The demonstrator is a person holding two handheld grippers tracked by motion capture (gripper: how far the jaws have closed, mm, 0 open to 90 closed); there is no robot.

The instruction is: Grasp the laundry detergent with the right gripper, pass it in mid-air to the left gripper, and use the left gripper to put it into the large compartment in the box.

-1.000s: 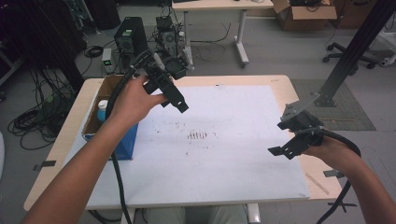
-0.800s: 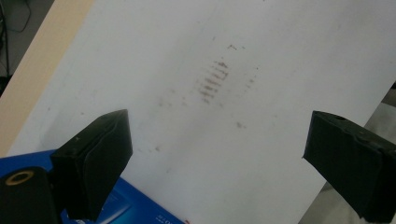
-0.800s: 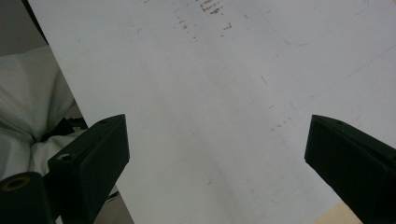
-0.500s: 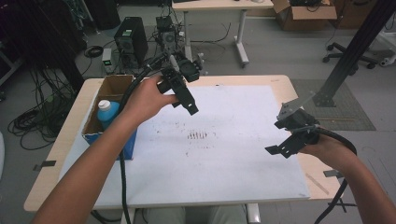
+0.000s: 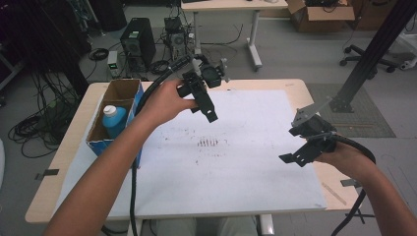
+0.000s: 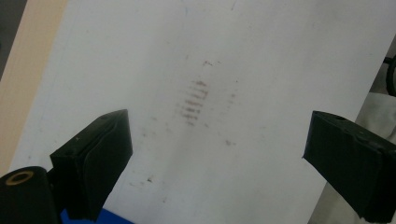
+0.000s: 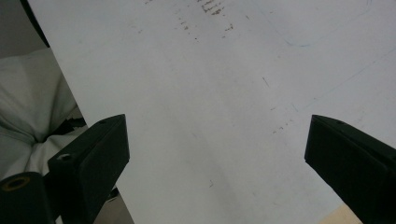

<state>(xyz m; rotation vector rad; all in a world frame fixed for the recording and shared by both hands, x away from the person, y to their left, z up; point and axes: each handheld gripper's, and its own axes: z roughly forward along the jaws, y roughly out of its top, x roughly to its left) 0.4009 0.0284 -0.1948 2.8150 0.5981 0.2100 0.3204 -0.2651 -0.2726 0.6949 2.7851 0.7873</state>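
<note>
High view: both hand-held grippers above the worktop [image 5: 300,91], empty.
Left hand-held gripper [image 5: 209,110] and right hand-held gripper [image 5: 297,157] have jaws spread; nothing appears started, and the bottle [image 5: 114,119] sits in its box [image 5: 120,91].

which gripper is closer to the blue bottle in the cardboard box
Left. The left gripper is held above the table's far middle, a short way right of the blue bottle in the cardboard box. The right gripper hovers near the table's right edge.

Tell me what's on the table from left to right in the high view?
Cardboard box with a blue bottle inside → left hand-held gripper → dark smudges on the white sheet → right hand-held gripper.
</note>
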